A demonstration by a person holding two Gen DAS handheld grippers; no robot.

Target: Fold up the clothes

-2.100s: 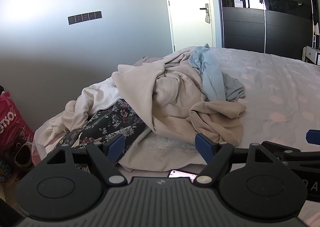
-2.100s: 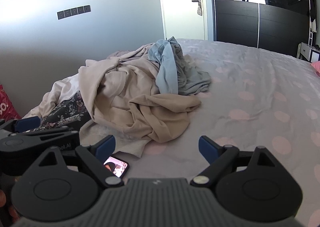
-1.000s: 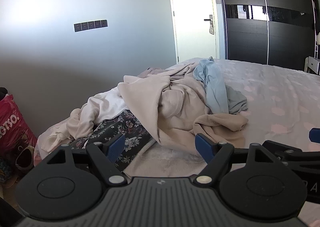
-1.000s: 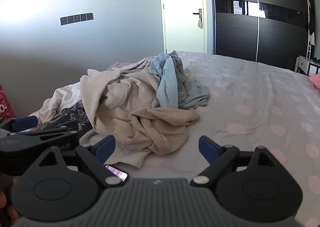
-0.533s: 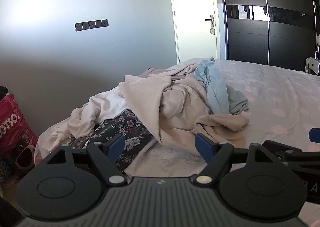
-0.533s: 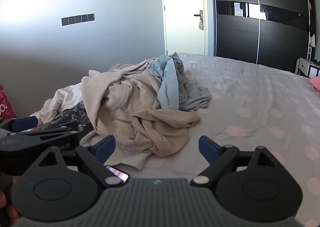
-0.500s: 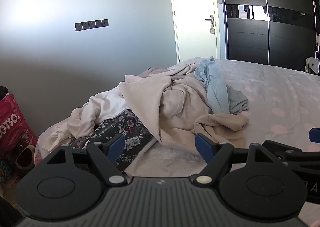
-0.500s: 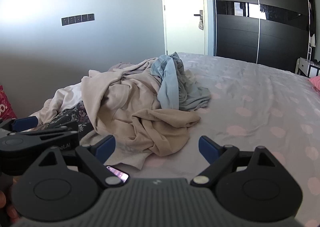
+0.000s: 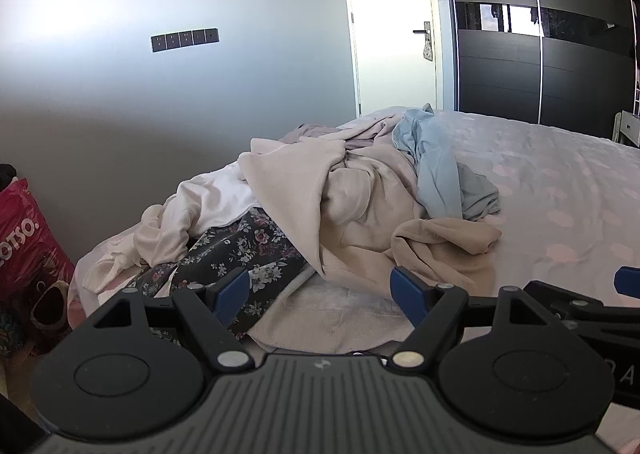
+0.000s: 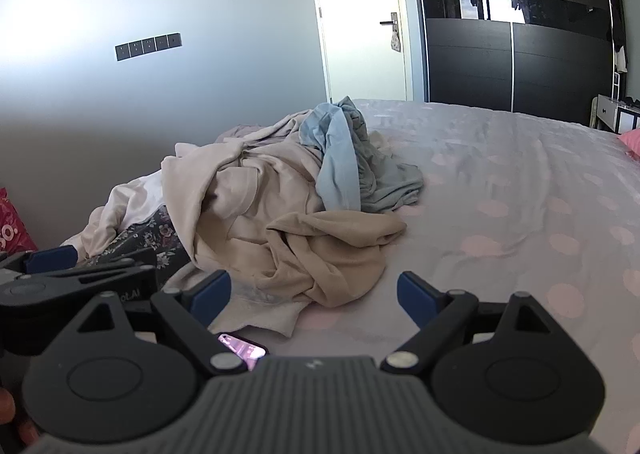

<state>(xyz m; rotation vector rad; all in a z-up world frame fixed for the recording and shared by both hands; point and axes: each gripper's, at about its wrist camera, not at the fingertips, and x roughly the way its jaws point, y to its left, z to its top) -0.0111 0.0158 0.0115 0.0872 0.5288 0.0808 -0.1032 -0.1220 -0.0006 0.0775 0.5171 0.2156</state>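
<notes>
I held both tongs level and side by side, low over the near edge of the bed (image 10: 520, 181), pointing at the heap of clothes (image 9: 360, 205). My left tongs (image 9: 320, 290) stood wide apart with nothing between the blue pads, and my right tongs (image 10: 314, 290) were just as wide and just as empty. In the right view the left tongs showed at the left edge, close beside the right ones; a bit of my hand (image 10: 10, 410) showed at the bottom left corner.

The clothes lay unfolded on the bed's left part, none of them touched by either tongs. A beige hoodie (image 10: 260, 213) sprawled on top, a blue garment (image 10: 340, 165) draped over its far side, a dark floral piece (image 9: 244, 254) tucked under its left edge, and a white one (image 9: 208, 197) beyond that. A phone (image 10: 242, 350) with a lit screen lay on the sheet just before the right tongs. A red bag (image 9: 28, 238) stood on the floor by the wall
</notes>
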